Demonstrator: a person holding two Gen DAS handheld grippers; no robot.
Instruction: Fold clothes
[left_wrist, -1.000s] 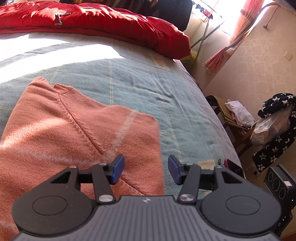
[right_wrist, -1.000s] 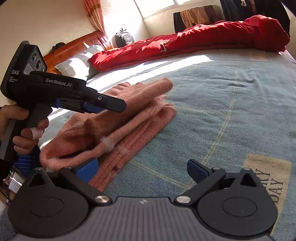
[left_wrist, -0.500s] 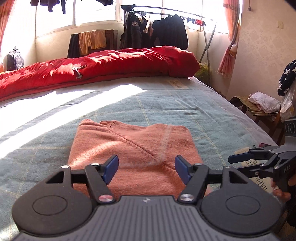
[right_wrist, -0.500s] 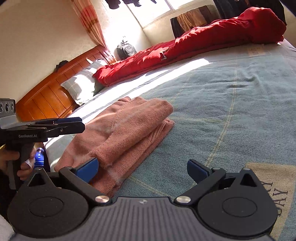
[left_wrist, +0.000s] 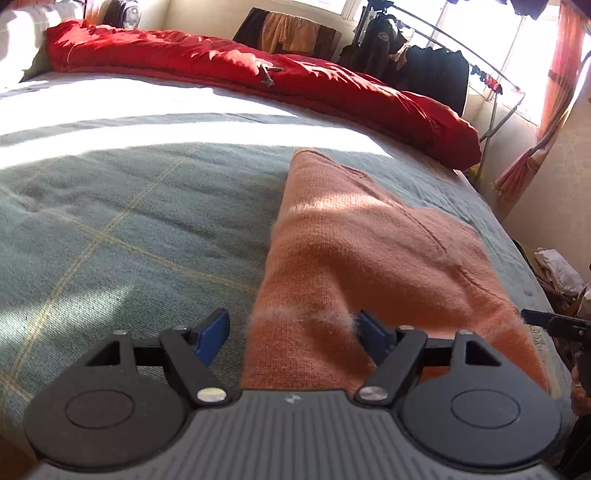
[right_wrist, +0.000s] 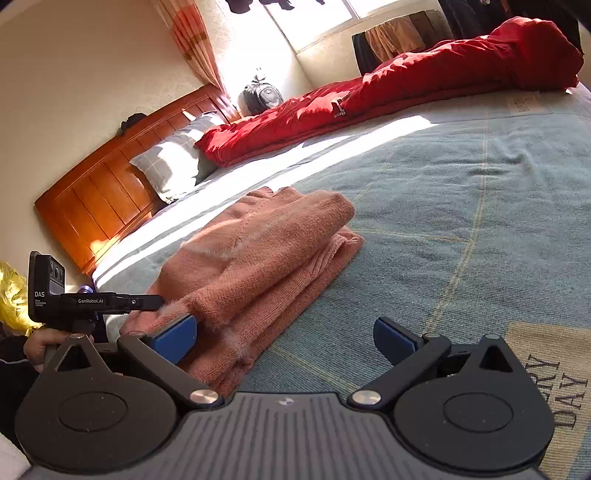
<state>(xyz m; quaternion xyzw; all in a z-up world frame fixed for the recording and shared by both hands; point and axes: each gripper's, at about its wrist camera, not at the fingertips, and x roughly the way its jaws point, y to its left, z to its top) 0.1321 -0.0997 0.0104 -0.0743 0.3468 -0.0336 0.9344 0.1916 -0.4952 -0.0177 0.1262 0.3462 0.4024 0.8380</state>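
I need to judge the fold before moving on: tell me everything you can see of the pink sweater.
The pink sweater is a salmon-pink fuzzy knit, folded into a flat, roughly rectangular stack of several layers, edges visible at its right side. A diagonal raglan seam crosses the top. It lies on the blue-green bedspread, partly sunlit. The left gripper hovers open over its near left edge; the right gripper is open at the near right corner. Neither grips it.

Both low wrist views face the folded sweater (left_wrist: 369, 258) closely.
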